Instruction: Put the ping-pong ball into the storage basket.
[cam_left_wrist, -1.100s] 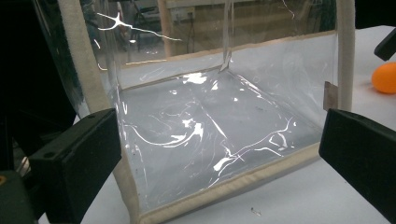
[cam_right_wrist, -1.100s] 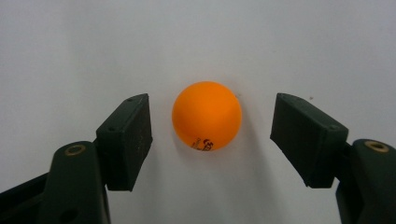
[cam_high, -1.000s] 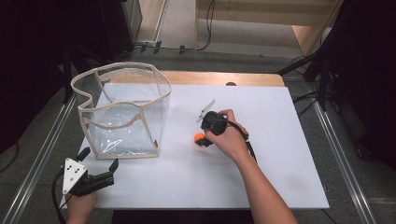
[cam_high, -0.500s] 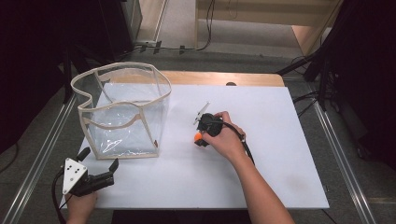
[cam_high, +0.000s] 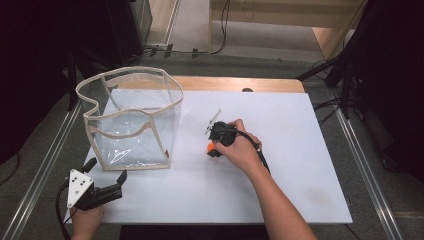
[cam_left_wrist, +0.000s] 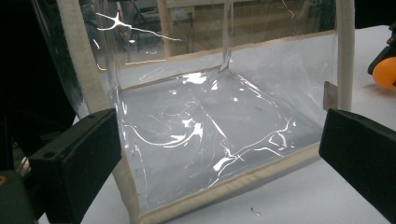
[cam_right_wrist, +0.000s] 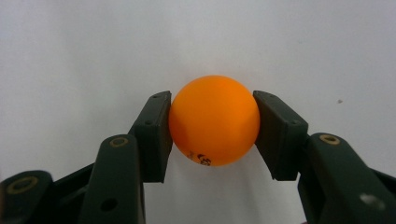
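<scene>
- Orange ball (cam_right_wrist: 214, 120), clamped between the two jaws of the right gripper (cam_high: 214, 148), sits at the white table (cam_high: 300, 165) surface just right of the clear bag (cam_high: 131, 120).
- Bag's open mouth faces up and lies left of the ball; the right hand (cam_high: 242, 150) is the nearer one.
- Left gripper (cam_high: 106, 181), jaws spread and holding nothing, rests near the bag's front wall.
</scene>
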